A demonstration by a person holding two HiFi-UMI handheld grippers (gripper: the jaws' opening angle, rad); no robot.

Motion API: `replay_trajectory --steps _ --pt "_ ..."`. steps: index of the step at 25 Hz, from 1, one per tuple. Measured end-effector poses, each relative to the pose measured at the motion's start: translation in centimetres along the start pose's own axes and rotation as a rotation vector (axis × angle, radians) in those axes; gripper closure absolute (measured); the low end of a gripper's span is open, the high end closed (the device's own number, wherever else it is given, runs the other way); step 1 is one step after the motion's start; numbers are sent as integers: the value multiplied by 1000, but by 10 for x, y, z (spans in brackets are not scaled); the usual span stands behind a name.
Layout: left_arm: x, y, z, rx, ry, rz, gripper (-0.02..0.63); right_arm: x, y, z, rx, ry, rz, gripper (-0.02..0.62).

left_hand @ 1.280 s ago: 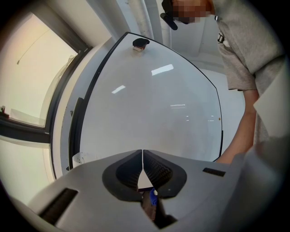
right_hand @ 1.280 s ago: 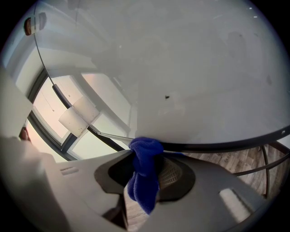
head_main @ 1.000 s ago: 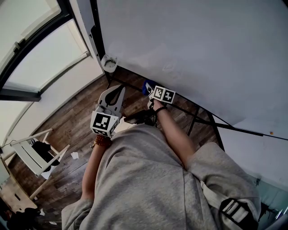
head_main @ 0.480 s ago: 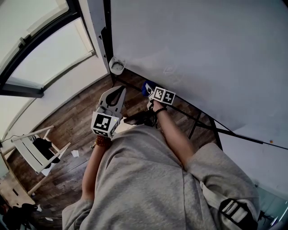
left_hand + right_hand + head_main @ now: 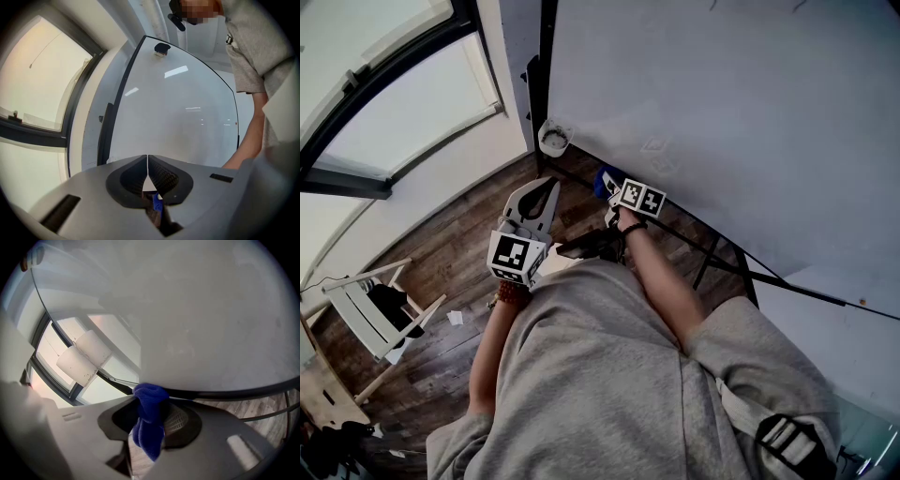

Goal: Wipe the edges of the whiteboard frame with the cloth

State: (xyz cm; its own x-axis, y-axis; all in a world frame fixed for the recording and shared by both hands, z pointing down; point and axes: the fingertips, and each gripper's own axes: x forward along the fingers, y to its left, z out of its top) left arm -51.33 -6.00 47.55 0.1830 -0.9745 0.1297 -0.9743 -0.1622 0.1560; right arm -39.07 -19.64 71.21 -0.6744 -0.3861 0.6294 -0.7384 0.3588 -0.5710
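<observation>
Along the bottom edge of the whiteboard frame point(image 5: 225, 393), the blue cloth point(image 5: 150, 423) sits bunched in the right claw point(image 5: 151, 406). The claw's jaws are clamped on it, and its top fold presses against the black edge. Compared with the head view of a second ago, the frame's lower left corner and the white cup-like thing point(image 5: 553, 141) fixed there now stand nearer the cloth. The wipe therefore seems to have crept leftward along the bottom edge toward that corner. Part of the shift may be only the person's head turning, since the claw sits at almost the same spot in the picture. The left claw point(image 5: 148, 164) has kept its place below the frame and apart from it, its jaws shut together on nothing. For the task, this suggests that only a short stretch of bottom edge remains before the corner. The upright left side of the frame would likely come next. Whether the long run of edge to the right of the cloth is already clean cannot be judged.
</observation>
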Motion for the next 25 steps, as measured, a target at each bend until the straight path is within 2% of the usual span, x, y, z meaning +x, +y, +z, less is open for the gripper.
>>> replay_trajectory --steps 9,16,25 --pt "-13 18 -3 3 22 12 591 16 19 0 8 -9 3 459" --pt "-14 35 12 18 -5 18 591 28 32 2 20 3 3 459" --pt "-22 54 9 16 3 31 591 45 50 1 19 4 10 459"
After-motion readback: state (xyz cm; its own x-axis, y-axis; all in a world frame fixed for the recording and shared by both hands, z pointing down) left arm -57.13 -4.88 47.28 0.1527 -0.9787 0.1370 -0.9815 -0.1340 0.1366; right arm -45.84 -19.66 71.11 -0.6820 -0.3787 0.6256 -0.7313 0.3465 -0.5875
